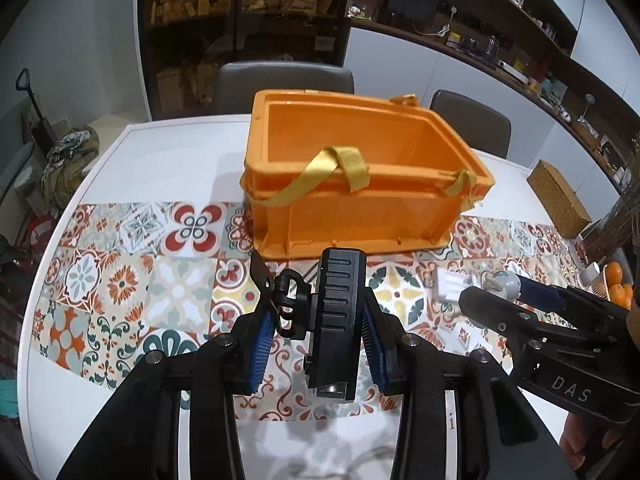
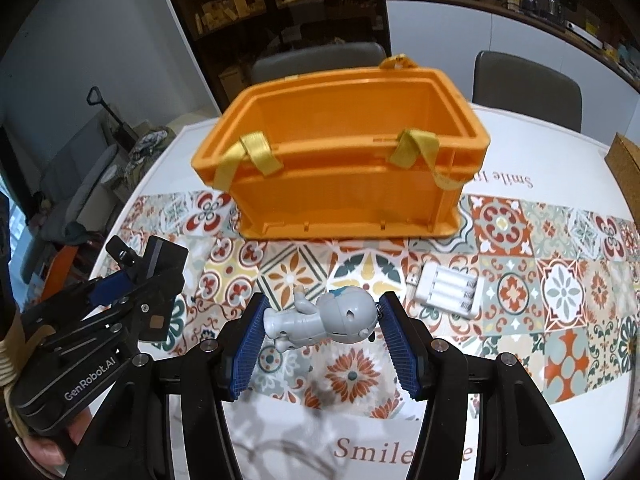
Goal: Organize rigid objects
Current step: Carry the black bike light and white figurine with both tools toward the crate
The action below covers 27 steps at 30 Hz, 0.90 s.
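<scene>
An orange crate point(image 1: 360, 184) point(image 2: 344, 168) with yellow strap handles stands empty on the tiled tablecloth ahead of both grippers. My left gripper point(image 1: 320, 312) is shut on a black ribbed device with a clip point(image 1: 338, 308), held off the table; the same gripper point(image 2: 132, 280) shows at the left of the right wrist view. My right gripper point(image 2: 320, 316) is shut on a grey toy figure point(image 2: 320, 322) lying sideways between the blue pads; it also shows at the right of the left wrist view point(image 1: 500, 288). A white battery charger point(image 2: 448, 290) point(image 1: 450, 286) lies on the cloth.
The round white table point(image 1: 168, 148) carries a patterned tile runner. A cork box point(image 1: 558, 200) sits at the right edge, oranges point(image 1: 618, 290) beyond it. Two grey chairs point(image 1: 286, 76) stand behind the table, with shelves at the back.
</scene>
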Tool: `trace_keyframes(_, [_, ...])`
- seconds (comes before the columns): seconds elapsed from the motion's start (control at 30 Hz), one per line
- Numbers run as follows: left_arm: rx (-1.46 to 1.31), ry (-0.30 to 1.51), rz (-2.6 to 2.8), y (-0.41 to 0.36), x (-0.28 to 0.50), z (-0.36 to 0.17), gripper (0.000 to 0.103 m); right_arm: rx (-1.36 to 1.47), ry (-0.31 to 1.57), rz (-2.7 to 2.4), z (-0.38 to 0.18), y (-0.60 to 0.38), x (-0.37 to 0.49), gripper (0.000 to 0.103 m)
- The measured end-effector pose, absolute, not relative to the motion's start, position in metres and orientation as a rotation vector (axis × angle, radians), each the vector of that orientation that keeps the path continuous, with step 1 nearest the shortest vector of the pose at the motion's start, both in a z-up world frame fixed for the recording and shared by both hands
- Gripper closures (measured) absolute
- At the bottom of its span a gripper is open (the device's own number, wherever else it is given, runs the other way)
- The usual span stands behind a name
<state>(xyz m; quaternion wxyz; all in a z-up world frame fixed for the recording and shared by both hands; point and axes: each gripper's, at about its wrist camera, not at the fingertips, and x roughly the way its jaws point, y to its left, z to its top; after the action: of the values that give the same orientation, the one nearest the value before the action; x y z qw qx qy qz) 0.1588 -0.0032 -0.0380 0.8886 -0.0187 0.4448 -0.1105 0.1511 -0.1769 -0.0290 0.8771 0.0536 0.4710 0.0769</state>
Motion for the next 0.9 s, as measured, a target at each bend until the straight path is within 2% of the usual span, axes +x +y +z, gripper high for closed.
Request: trace_keyframes(0.9, [-0.013, 0.827, -0.256, -0.017, 0.199, 0.019, 0.062, 0.107, 0.872, 0.163, 0.028, -0.180, 0.183, 0.046])
